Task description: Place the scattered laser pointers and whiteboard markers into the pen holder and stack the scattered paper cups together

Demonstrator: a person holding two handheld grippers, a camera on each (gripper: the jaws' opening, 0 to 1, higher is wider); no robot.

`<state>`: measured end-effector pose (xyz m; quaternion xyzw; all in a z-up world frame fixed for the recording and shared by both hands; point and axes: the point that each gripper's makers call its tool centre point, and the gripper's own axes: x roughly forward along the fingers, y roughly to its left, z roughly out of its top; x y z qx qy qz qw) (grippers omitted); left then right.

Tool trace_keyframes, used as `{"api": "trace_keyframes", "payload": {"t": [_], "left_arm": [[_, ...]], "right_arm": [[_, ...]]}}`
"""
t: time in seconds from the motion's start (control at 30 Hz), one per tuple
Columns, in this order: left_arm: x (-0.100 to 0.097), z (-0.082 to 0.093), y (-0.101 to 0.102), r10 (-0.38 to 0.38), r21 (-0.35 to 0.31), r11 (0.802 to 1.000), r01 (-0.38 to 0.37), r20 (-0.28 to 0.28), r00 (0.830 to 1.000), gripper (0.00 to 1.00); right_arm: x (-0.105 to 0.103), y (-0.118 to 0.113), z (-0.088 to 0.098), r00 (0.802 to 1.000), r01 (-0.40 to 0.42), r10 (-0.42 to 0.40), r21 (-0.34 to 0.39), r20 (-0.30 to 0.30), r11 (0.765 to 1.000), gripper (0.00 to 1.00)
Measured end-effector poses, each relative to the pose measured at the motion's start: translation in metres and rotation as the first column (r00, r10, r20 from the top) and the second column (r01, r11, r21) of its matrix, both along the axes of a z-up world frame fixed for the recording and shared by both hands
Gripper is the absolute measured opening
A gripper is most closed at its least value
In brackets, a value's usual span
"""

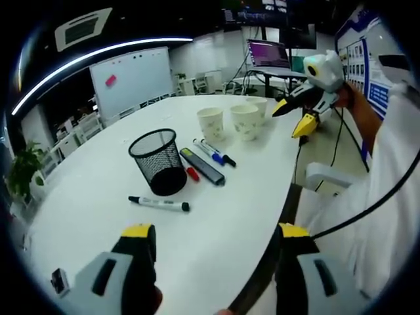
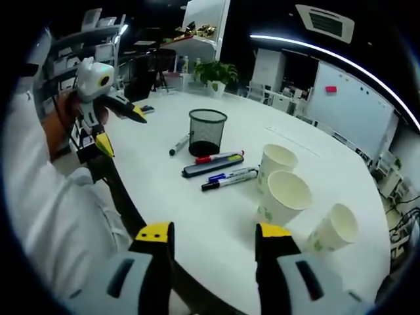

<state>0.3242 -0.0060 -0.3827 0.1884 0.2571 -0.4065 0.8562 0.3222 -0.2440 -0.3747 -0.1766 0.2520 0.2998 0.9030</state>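
A white desk point(image 1: 216, 243) carries everything. The mesh pen holder point(image 1: 158, 161) stands upright and well in from the edges. Just beside it lie a red marker point(image 1: 191, 173) and a dark flat laser pointer point(image 1: 203, 166), side by side, their long axes running from the holder toward the desk's near edge in the left gripper view. Past them a blue marker point(image 1: 209, 150) and a black marker point(image 1: 219, 152) lie together on much the same slant. Another black-capped marker point(image 1: 159, 203) lies alone on the holder's other side, crosswise to the rest.

Three paper cups point(image 2: 284, 197) stand upright and apart near the far curved edge, mouths up; nothing stands between them and the markers.

The left gripper point(image 1: 216, 239) hovers over the near edge with jaws spread, holding nothing. The right gripper point(image 2: 213, 239) hangs at the desk's edge by the cups, jaws likewise spread and empty. A whiteboard point(image 1: 131, 75) and a potted plant point(image 2: 216, 72) stand in the room beyond.
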Motion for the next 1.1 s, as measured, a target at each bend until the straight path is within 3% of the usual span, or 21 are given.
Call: {"api": "trace_keyframes", "payload": {"t": [0.7,1.1], "left_arm": [[0.001,0.002,0.001,-0.001,0.004,1.000,0.001,0.002,1.000,0.75],[0.001,0.003,0.003,0.001,0.013,1.000,-0.001,0.004,1.000,0.75]], "right_arm": [[-0.003,-0.019,-0.003,1.000,0.027,-0.028,-0.035,-0.015,0.999,0.52],[-0.001,-0.030,0.003,0.999,0.055,-0.054,-0.037,0.005,0.998,0.52]]}}
